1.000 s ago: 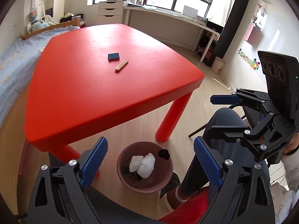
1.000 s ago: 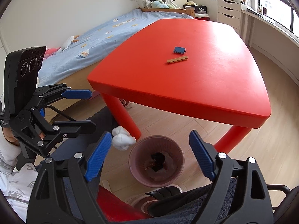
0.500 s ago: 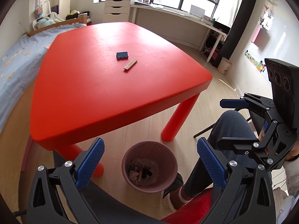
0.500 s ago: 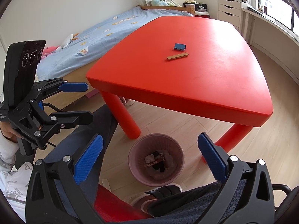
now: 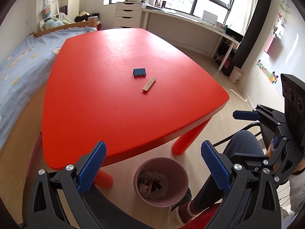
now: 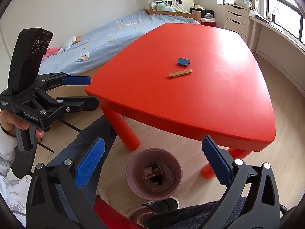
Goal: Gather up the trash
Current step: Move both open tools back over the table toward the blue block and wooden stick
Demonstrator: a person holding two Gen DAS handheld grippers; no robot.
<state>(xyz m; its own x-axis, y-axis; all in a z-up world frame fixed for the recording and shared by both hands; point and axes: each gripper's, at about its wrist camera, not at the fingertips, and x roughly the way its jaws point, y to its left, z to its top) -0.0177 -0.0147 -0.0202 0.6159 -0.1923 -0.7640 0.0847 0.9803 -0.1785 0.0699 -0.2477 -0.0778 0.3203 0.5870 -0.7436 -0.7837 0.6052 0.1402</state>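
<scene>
Bedroom floor under your red bench (image 5: 114, 105) holds a pink bin (image 5: 161, 181) with trash (image 5: 152, 185) inside. Your left gripper (image 5: 152, 168) and right gripper (image 6: 152, 164) hover above it, fingers apart and empty.

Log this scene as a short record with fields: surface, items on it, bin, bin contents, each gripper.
surface: red plastic table
items on table: small blue rectangular block beside a flat tan wooden strip, apart from each other
bin: round pink wastebasket on the wooden floor, by the table's near edge
bin contents: crumpled white tissue and a dark printed wrapper
left gripper: open, nothing between the pads
right gripper: open, nothing between the pads
</scene>
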